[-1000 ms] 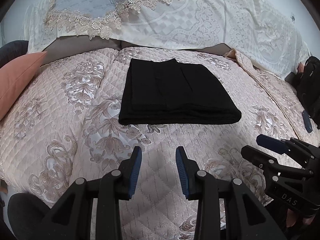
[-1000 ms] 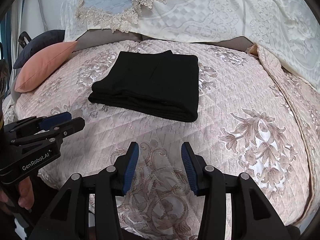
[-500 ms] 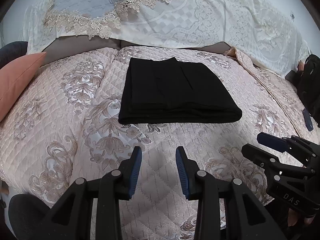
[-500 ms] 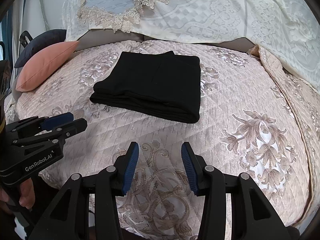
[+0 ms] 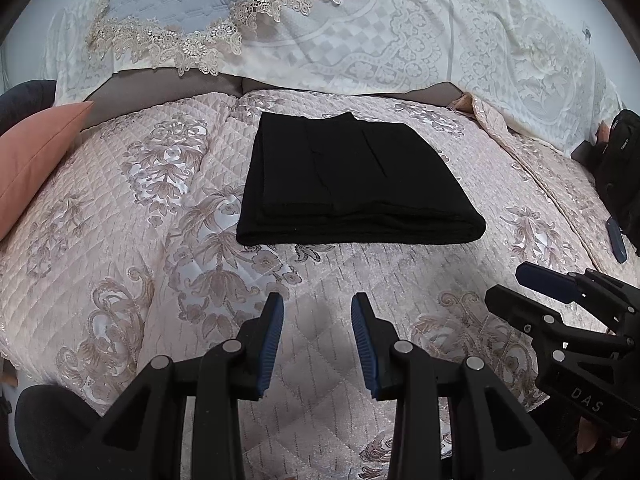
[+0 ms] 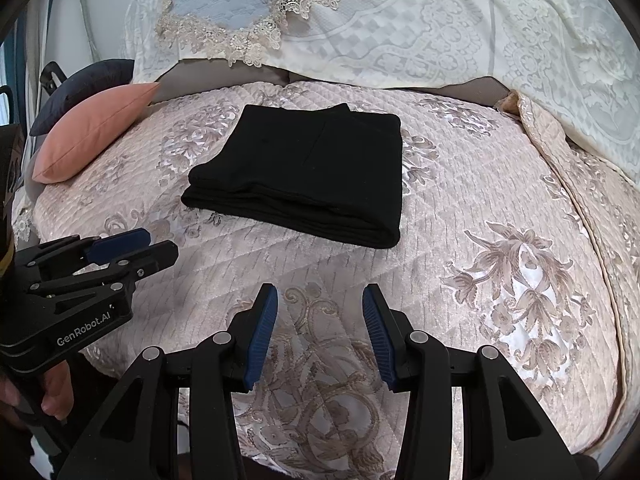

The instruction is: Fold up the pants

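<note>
Black pants (image 5: 352,184) lie as a flat, layered rectangle on the quilted bedspread (image 5: 120,280), toward the headboard side. Stacked fold edges face the grippers. Nothing touches the cloth.

Left gripper (image 5: 317,340): jaws spread, nothing between the blue pads, held over bare quilt near the bed's front edge. From it, the pants sit at 12 o'clock, well apart.

Right gripper (image 6: 320,336): jaws likewise spread and empty, over the quilt; pants at about 11 o'clock, well apart.

Each gripper shows at the edge of the other's view, side by side, not touching.

Peach cushion (image 6: 92,132) at 10 o'clock of the right view, clear of the pants. Lace-trimmed cover (image 5: 360,40) drapes over the headboard behind. Dark bag (image 5: 620,172) at 3 o'clock in the left view.

Judgement: fold looks complete or nearly so.

Risks from here:
- One more fold with a grip on only the top layer would peel the stack open.
- Dragging a pad across the slick-looking quilt could skew the rectangle.
- Jaws may pinch quilt along with cloth.
</note>
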`<state>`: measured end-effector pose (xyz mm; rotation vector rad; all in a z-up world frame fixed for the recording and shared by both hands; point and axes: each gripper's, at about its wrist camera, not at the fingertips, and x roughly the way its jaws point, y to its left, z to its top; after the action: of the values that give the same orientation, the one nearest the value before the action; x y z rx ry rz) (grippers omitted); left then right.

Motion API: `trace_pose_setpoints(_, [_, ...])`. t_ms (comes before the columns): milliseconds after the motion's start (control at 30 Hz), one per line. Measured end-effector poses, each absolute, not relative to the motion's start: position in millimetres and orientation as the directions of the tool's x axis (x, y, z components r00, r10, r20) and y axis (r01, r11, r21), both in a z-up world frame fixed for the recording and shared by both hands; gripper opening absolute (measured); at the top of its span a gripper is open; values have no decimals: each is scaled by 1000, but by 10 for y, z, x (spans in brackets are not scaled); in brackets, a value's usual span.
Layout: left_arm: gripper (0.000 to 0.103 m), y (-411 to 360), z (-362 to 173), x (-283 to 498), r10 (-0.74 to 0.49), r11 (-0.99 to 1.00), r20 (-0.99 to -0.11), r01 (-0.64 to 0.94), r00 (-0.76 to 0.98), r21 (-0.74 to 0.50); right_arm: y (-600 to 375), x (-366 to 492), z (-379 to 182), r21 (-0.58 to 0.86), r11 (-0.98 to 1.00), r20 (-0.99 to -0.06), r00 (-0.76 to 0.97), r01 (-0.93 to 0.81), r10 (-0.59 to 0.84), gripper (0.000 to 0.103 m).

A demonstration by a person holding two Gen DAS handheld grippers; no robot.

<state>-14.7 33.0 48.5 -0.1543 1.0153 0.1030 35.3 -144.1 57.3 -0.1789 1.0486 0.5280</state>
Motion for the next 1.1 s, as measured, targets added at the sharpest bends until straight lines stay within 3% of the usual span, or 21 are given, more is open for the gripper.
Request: trace_pose_setpoints(1100, [38,298,500,-164,23,984,-852,-164,522,-74,-1416,324,576,103,859,-860,388,-502,330,45])
